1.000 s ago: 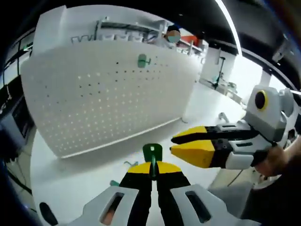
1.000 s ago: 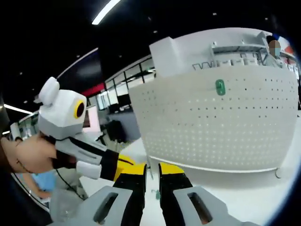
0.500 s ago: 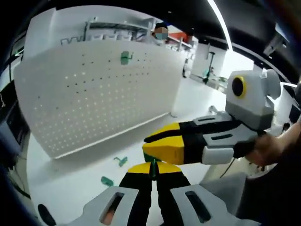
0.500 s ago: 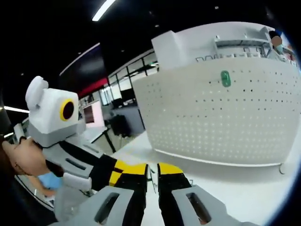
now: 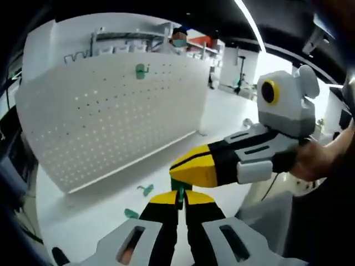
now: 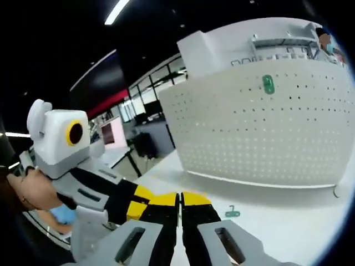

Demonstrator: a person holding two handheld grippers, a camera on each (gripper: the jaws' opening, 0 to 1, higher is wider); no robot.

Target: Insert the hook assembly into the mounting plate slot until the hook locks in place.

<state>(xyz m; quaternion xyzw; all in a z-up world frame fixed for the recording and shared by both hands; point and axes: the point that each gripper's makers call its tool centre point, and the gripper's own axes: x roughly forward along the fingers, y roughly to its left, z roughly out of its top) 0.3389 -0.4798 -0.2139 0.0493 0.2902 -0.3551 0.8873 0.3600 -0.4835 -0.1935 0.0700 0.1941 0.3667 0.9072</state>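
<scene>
The left gripper (image 5: 178,198) clamps a green hook (image 5: 178,187); the right gripper (image 6: 180,198) is closed, apparently on nothing. A white pegboard (image 5: 111,111) stands at the white bench's (image 5: 94,205) far edge, one green hook mounted (image 5: 141,70) near its top. Two spare hooks (image 5: 145,189) lie before it.

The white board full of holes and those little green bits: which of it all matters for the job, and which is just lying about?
Part of the job:
- perforated mounting plate
- green hook, pinched in the left gripper
- right gripper, closing in on that hook
- green hook already hung on the plate

Lying about:
- two loose green hooks on the table
</scene>
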